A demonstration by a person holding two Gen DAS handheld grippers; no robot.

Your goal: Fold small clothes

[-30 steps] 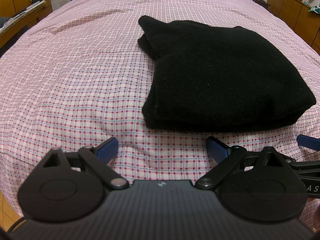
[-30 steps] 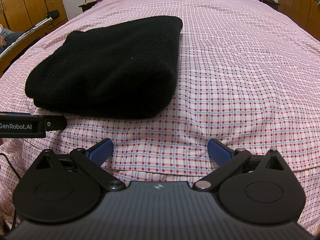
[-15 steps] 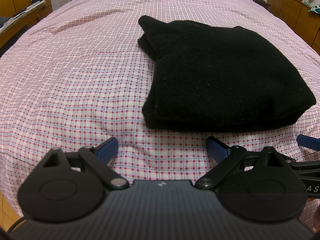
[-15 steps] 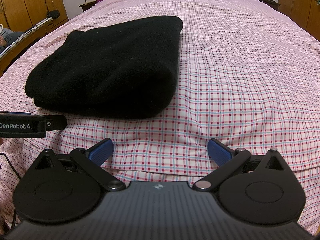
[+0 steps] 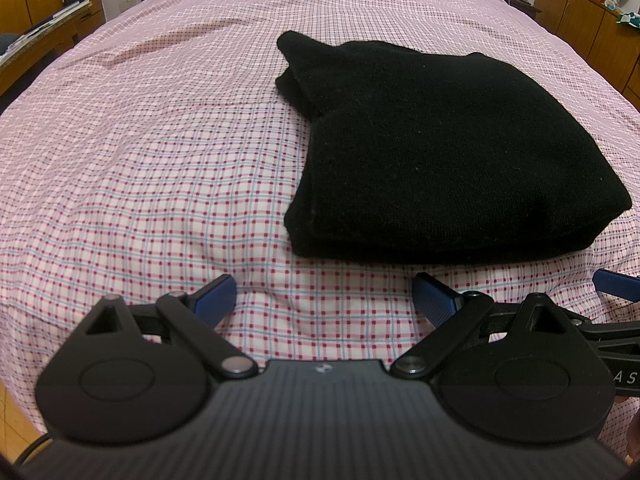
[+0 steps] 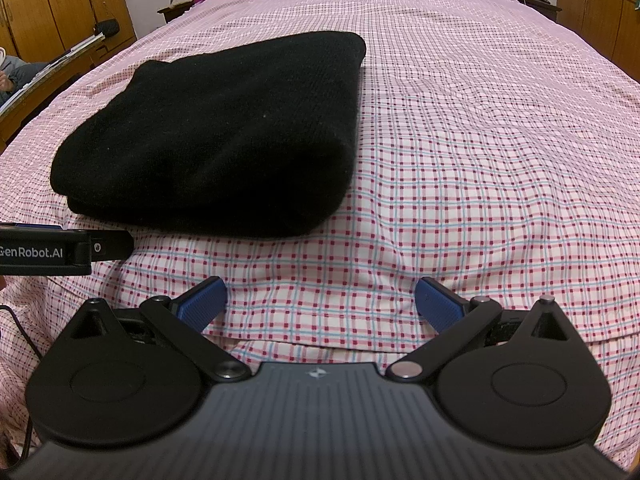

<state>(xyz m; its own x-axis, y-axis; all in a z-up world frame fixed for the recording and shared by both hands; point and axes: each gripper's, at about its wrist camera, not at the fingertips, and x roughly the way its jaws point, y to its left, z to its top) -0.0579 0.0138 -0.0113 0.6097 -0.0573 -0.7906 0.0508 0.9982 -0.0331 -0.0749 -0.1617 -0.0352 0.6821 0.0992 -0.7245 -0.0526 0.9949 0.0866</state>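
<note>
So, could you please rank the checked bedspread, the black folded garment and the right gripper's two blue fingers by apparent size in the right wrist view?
1. Checked bedspread, fills most of the view.
2. Black folded garment.
3. The two blue fingers look alike; nearness inflates them.

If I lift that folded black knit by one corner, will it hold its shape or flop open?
Probably flop open: the black knit is soft cloth in loose stacked layers, visible along its near edge. It looks thick, so likely fairly hefty for one pinch. On the checked bedspread a push would likely bunch it, not slide it whole. Both hand-held grippers, left and right, are open, empty.
</note>
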